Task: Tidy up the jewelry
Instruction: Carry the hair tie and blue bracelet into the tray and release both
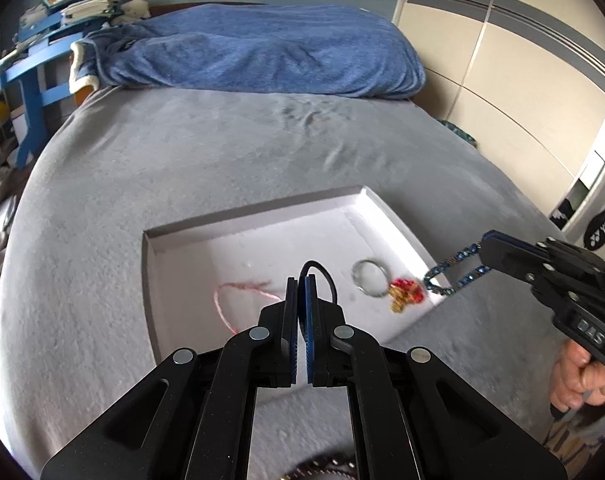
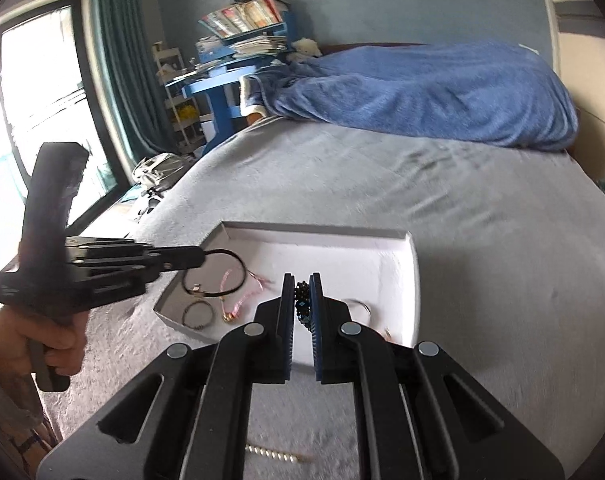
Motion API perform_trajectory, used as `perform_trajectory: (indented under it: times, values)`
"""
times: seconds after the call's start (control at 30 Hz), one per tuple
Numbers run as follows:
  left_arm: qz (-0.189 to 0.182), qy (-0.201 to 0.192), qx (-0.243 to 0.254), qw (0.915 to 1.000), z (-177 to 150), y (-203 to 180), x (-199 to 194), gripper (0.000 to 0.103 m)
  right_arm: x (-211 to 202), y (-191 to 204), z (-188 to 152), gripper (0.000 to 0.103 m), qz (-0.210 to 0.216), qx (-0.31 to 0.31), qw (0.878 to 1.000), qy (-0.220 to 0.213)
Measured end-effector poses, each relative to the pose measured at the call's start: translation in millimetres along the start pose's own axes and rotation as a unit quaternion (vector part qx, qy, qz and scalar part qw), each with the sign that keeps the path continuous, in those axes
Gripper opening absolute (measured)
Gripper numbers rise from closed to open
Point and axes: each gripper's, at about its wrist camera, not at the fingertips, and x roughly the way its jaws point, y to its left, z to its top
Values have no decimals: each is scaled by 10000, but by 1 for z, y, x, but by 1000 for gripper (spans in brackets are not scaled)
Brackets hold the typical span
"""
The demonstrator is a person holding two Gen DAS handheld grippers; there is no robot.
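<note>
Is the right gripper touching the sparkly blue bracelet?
Touching. In the right wrist view the blue beaded bracelet sits pinched between the right gripper pads; the left wrist view shows it dangling from that gripper.

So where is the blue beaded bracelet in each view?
Left wrist view: the blue bracelet hangs from the right gripper at right, over the white tray's right corner.
Right wrist view: the bracelet sits bottom centre, pinched between that gripper's fingers.
Shared landmark: the white tray on the grey bed.
</note>
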Motion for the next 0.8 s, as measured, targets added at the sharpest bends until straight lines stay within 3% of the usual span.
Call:
perform_trajectory:
  times: [0.23,0.4,0.6,0.8]
  values:
    - [377,166,-270,9988,6,40,29,4,36,22,11,7,200,-294,9992,170]
    - [600,316,-596,9959,4,72,51,4,72,26,3,7,386,-264,9975,533]
    - [722,490,-715,9936,-3,85,69,4,107,13,-16,7,166,-196,9950,967]
    - [838,659,-712,9917,-9,87,84,4,113,-2,-26,7,-33,-75,9937,1122]
